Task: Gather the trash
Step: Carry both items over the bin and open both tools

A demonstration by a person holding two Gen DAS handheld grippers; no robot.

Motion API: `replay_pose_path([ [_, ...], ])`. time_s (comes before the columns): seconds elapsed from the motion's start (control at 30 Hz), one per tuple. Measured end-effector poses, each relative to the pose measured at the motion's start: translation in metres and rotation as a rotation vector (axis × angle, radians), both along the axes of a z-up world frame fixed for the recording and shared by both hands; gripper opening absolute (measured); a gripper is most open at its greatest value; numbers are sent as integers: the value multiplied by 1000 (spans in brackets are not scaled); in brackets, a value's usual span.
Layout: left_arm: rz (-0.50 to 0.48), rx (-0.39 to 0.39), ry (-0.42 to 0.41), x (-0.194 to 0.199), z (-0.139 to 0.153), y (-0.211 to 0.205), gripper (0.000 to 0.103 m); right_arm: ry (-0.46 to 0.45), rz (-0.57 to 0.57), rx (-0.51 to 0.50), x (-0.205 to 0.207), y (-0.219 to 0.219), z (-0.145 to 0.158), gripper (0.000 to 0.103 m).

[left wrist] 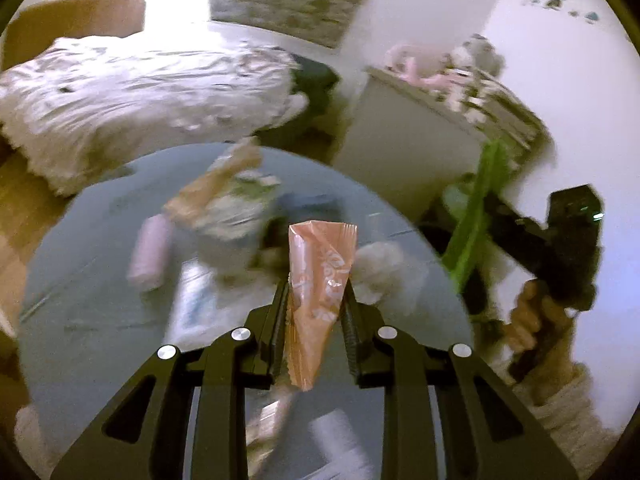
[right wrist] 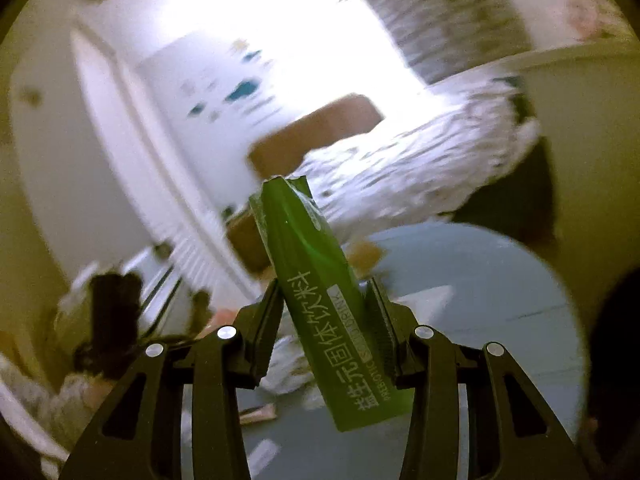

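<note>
table litter (left wrist: 224,216): motion-blurred, unidentifiable | bedding (right wrist: 420,160): smeared

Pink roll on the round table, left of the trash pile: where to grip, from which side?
Judging by shape, take the pink roll across its short width at mid-length, coming down from above. It lies flat on the grey table with bare surface on its left; the trash pile crowds its right. Motion blur hides its ends. Both grippers are already full.

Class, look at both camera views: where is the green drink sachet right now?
The green sachet is clamped in the right gripper, lifted above the round grey table; the left wrist view shows it at right, beside the white cabinet.
</note>
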State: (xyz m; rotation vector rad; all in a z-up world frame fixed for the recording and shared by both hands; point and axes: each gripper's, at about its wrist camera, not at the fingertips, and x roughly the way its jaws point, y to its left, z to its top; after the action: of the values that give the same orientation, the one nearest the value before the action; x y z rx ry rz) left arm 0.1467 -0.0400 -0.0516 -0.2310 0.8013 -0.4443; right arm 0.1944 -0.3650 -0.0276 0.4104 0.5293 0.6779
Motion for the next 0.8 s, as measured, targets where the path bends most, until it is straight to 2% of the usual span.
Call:
replay_pose_path([
  [0.13, -104, -26, -30, 20, 11, -56, 26, 28, -161, 81, 1, -64, -10, 44],
  [0.2, -156, -39, -33, 32, 12, -85, 26, 44, -258, 88, 3, -96, -17, 44],
  [0.43, -298, -84, 19, 71, -2, -182, 26, 126, -492, 157, 11, -180, -51, 44],
  [0.6, -379, -70, 44, 90, -16, -243, 26, 187, -589, 172, 22, -214, -75, 44],
  [0.8, -426, -35, 97, 108, -43, -298, 26, 335, -668, 140, 30, -237, -110, 44],
])
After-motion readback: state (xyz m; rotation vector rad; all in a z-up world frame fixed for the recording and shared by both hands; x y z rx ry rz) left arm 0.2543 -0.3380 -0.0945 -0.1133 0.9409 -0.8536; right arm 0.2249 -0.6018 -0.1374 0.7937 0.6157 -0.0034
